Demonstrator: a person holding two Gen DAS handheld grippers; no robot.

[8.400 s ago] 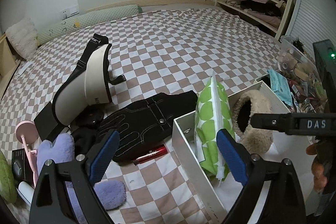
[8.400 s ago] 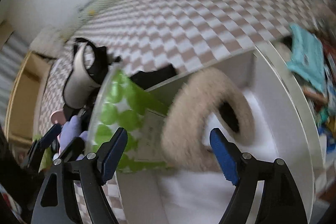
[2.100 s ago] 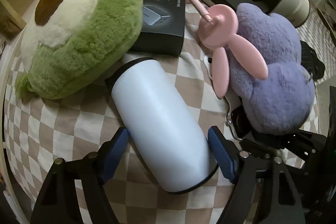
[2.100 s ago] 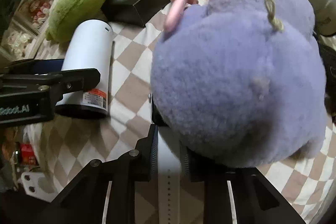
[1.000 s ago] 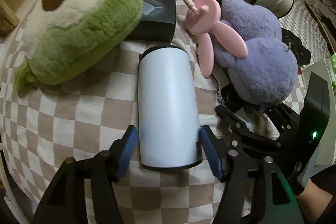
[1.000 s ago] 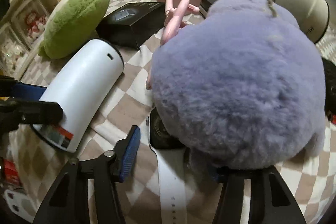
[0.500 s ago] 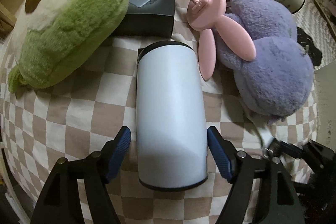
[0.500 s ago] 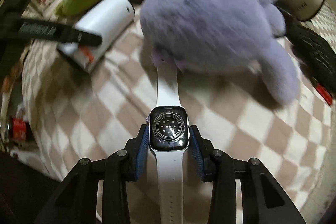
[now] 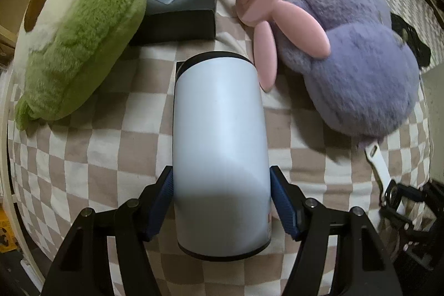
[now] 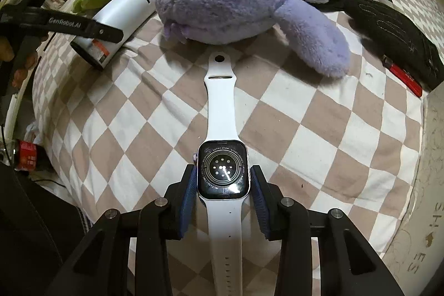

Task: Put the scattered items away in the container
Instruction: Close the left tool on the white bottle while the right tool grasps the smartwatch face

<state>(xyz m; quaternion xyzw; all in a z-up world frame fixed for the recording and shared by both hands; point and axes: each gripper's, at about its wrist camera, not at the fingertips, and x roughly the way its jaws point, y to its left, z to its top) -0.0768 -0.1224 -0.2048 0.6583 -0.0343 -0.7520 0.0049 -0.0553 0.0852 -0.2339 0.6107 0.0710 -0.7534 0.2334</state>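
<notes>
Checkered bedspread point(image 10: 319, 129); watch point(image 10: 223, 168) strap points forward.

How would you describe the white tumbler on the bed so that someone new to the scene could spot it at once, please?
Start at the checked bedspread and find the gap between the green avocado plush and the purple plush. The white tumbler lies there on its side, between the left gripper jaws. It is the only smooth, hard white cylinder, black-rimmed at both ends.

Checkered bed point(image 9: 83, 157), avocado plush point(image 9: 77, 27), purple plush point(image 9: 360, 74), black box point(image 9: 180, 2)
</notes>
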